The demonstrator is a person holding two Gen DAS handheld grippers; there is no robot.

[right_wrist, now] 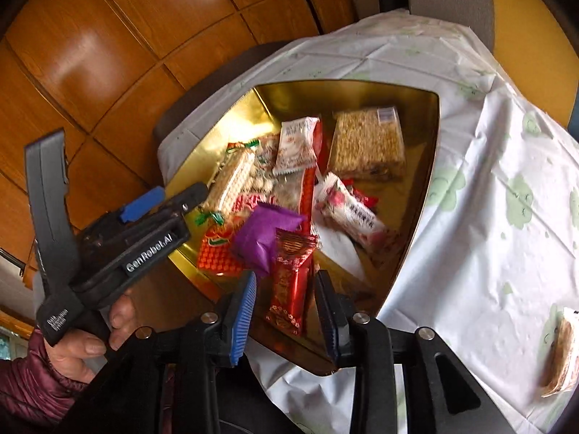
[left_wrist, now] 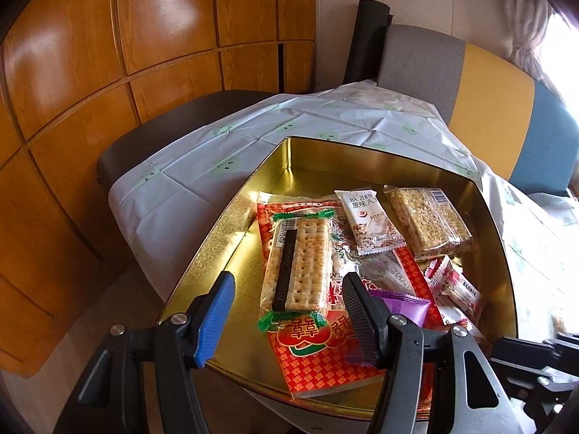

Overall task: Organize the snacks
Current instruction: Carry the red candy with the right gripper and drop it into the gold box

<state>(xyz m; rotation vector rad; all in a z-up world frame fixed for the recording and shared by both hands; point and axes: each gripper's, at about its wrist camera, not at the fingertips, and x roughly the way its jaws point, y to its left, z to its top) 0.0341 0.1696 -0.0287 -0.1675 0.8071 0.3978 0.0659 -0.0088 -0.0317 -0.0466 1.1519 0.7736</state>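
Note:
A gold tin [left_wrist: 231, 224] stands on the table and holds several snacks: a cracker pack [left_wrist: 298, 260], a red flat packet [left_wrist: 318, 358], a white nut sachet [left_wrist: 369, 220], a grain bar [left_wrist: 429, 222] and a purple sachet [left_wrist: 405, 307]. My left gripper [left_wrist: 286, 316] is open and empty just above the tin's near edge, over the cracker pack. My right gripper [right_wrist: 286, 311] is open above the tin [right_wrist: 416, 188]. A small red snack packet [right_wrist: 291, 282] sits between its fingers, apparently loose and dropping. The purple sachet [right_wrist: 264, 231] lies just beyond it.
The table wears a white cloth with green prints [right_wrist: 488, 235]. One wrapped snack [right_wrist: 561, 354] lies on the cloth at the right. A dark chair [left_wrist: 163, 133] and a grey, yellow and blue chair back [left_wrist: 488, 101] stand behind. Wood panels [left_wrist: 90, 90] fill the left.

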